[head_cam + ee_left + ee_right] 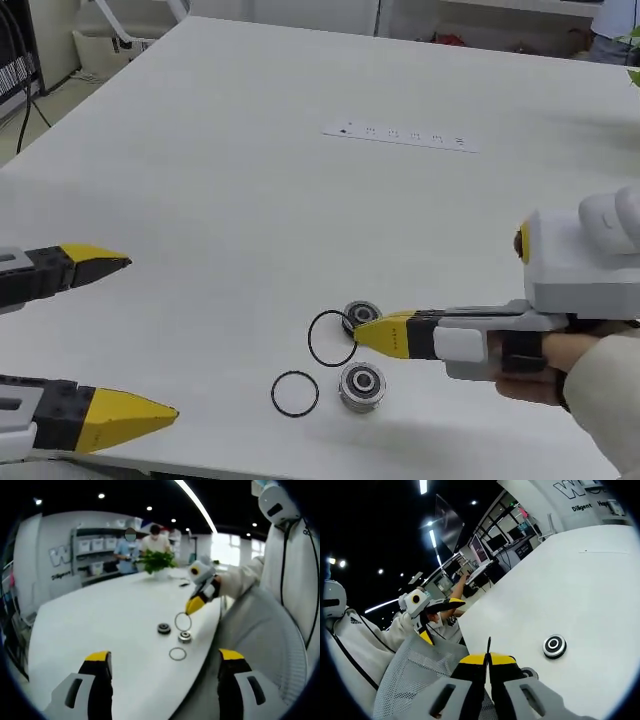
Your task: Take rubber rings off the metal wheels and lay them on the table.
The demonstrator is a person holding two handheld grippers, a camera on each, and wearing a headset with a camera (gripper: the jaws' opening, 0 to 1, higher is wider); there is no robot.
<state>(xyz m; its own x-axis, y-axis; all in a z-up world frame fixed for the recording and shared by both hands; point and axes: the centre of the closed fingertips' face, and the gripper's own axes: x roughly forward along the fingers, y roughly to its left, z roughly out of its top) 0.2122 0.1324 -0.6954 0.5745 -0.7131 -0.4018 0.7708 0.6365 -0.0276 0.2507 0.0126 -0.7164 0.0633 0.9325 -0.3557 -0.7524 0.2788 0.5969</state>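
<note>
On the white table (250,200), my right gripper (362,334) pinches a rubber ring (310,340) beside the far wheel (362,316). A second ring (274,393) lies flat by the near wheel (362,385). My left gripper (145,337) has its jaws spread.

**Counter** (250,180): white laminate, matt and smooth, with a faint linear grain.

**Near wheel** (362,385): bright metal with a polished sheen and a dark inner band.

**Far wheel** (360,315), at 12 o'clock of the near one: metal, darker and duller.

**Loose ring** (295,393), at 9 o'clock of the near wheel: thin black rubber, matt.

**Pinched ring** (330,338): the same black rubber, matt.

**Right tool** (358,333): smooth yellow plastic tips with a satin finish; the body was grey and white moulded plastic.

**Left tool** (152,337): yellow plastic tips on matt black plastic.

**Sleeve** (610,400): white cloth, matt.
</note>
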